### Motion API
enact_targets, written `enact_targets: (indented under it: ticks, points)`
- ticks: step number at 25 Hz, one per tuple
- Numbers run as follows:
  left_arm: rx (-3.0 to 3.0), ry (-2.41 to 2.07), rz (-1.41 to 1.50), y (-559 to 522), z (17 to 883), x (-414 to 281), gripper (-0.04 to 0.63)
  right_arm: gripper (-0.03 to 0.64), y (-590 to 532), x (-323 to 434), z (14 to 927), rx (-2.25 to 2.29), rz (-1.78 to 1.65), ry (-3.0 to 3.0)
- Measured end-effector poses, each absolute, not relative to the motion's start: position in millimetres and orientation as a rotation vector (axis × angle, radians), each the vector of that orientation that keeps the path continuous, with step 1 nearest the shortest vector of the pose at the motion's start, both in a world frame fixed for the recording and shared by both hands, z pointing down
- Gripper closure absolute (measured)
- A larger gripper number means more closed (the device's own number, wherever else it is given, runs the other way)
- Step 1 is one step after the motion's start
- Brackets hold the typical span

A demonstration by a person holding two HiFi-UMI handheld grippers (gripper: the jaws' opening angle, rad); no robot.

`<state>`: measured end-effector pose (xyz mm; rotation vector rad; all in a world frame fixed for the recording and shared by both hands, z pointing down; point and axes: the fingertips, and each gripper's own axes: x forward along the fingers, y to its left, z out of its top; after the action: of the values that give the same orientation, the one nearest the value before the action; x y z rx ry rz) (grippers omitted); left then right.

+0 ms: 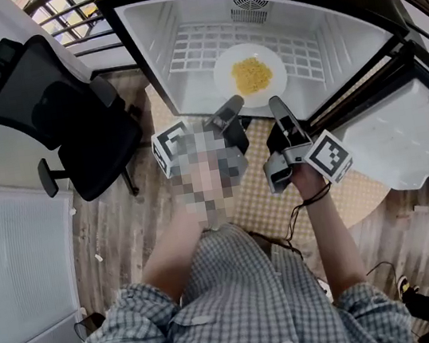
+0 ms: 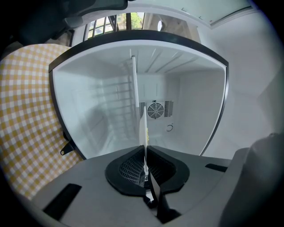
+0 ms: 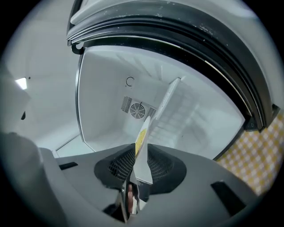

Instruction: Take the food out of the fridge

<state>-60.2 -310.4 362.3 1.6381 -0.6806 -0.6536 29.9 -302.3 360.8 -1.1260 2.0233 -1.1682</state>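
The fridge [image 1: 174,19] stands open, with its door [image 1: 411,135] swung out to the right. The food [image 1: 252,75], a yellow heap, lies on a white plate [image 1: 225,72]. The plate rests on the wire shelf [image 1: 195,48], near the front edge and well inside the cavity.

The plate is held at its near rim from two sides. The left gripper [image 1: 230,109] is clamped on the rim at the left, the right gripper [image 1: 278,108] on the rim at the right. In the left gripper view, the plate [image 2: 143,133] is seen edge-on, with both jaws pressed against it. In the right gripper view, the plate [image 3: 143,164] is pinched in the same way, and the food [image 3: 140,138] shows just past the jaw tips.

The two-point hold is judged to serve balance: a thin, shallow plate gripped at one rim point would tend to tip and spill loose food. Both grips are set on the bare rim, so the food is not touched.

Removal is judged not yet done. Whether the plate is lifted clear of the shelf cannot be determined from these views; it appears to be seated. The next move calls for a level, matched pull toward the person.
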Motion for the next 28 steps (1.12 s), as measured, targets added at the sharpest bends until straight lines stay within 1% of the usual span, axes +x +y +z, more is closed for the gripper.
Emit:
enact_targets:
  ticks: [3,5,15,28]
  points:
    - [1.659,-0.647,-0.662,-305.4,361.2,-57.0,0.575,0.569,-298.0,28.9,359.5,-1.093,-1.183,1.993]
    - [1.662,-0.621,-0.677,-301.4,359.4,-55.1,0.575,0.574,-293.8,29.4,359.3,-1.075,-1.192,1.972]
    - [1.693,-0.543,-0.666,-266.0,359.4,-44.5,0.575,0.581,-256.0,37.6,364.5,-1.033,-1.203,1.938]
    - [1.653,-0.513,-0.547,-224.0,410.8,-29.0,0.575,0.581,-210.3,50.1,418.6,-1.103,-1.329,1.897]
